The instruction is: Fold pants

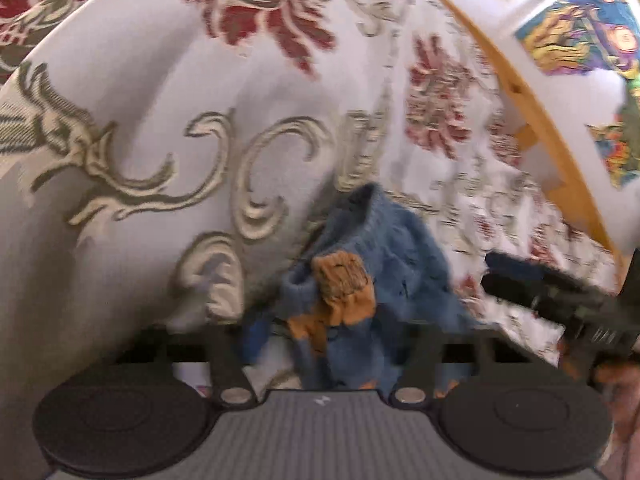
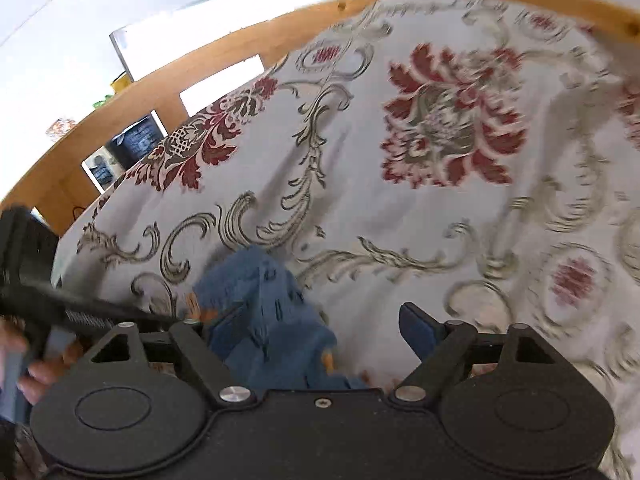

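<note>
Small blue knitted pants (image 1: 372, 264) with orange patches lie bunched on the floral bedspread (image 1: 160, 112), right in front of my left gripper (image 1: 328, 344). Its jaws stand wide with the cloth between them, not clamped. In the right wrist view the pants (image 2: 264, 304) lie between the spread fingers of my right gripper (image 2: 320, 328), which is open; its right pad (image 2: 418, 322) is clear of the cloth. The right gripper also shows in the left wrist view (image 1: 532, 280), and the left gripper in the right wrist view (image 2: 60, 308). Both views are motion-blurred.
A wooden bed frame (image 2: 224, 48) runs along the far edge of the bedspread, with white walls behind it. Colourful pictures (image 1: 580, 32) hang on the wall at the upper right. A hand (image 2: 44, 368) holds the left gripper.
</note>
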`<state>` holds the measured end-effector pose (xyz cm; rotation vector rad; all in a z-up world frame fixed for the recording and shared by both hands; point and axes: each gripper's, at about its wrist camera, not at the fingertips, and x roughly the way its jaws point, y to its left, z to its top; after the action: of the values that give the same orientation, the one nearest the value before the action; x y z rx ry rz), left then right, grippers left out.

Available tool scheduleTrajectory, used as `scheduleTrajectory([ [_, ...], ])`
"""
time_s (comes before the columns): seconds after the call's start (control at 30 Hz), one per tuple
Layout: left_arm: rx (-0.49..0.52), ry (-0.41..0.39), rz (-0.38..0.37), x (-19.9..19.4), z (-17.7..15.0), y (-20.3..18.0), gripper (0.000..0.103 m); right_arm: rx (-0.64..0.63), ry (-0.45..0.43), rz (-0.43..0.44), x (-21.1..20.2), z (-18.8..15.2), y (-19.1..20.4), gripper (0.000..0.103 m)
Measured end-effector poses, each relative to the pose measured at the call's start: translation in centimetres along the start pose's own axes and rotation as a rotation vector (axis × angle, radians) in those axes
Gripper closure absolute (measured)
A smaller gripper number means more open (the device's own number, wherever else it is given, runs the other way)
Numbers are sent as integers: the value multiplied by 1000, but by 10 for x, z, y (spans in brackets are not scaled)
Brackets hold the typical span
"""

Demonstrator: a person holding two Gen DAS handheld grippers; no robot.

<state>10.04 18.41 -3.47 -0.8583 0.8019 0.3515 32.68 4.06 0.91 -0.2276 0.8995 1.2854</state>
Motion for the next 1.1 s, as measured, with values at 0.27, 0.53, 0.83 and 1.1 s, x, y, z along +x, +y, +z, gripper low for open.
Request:
scheduleTrajectory([
  [0.27,-56,-2,-44,-3,-3,19,87,36,110,122,53,18,2,67],
  [0.53,-24,-95,-38,-26,-11,13,89,-71,0,67,47,25,33,97],
  [0.83,-55,-45,-70,-17,-5,28,77,58,-183,-198,3,-13,34,59],
  [1.1,-71,-37,-101,-19,-5,21,42,58,-55,-368,-7,-83,66,65],
])
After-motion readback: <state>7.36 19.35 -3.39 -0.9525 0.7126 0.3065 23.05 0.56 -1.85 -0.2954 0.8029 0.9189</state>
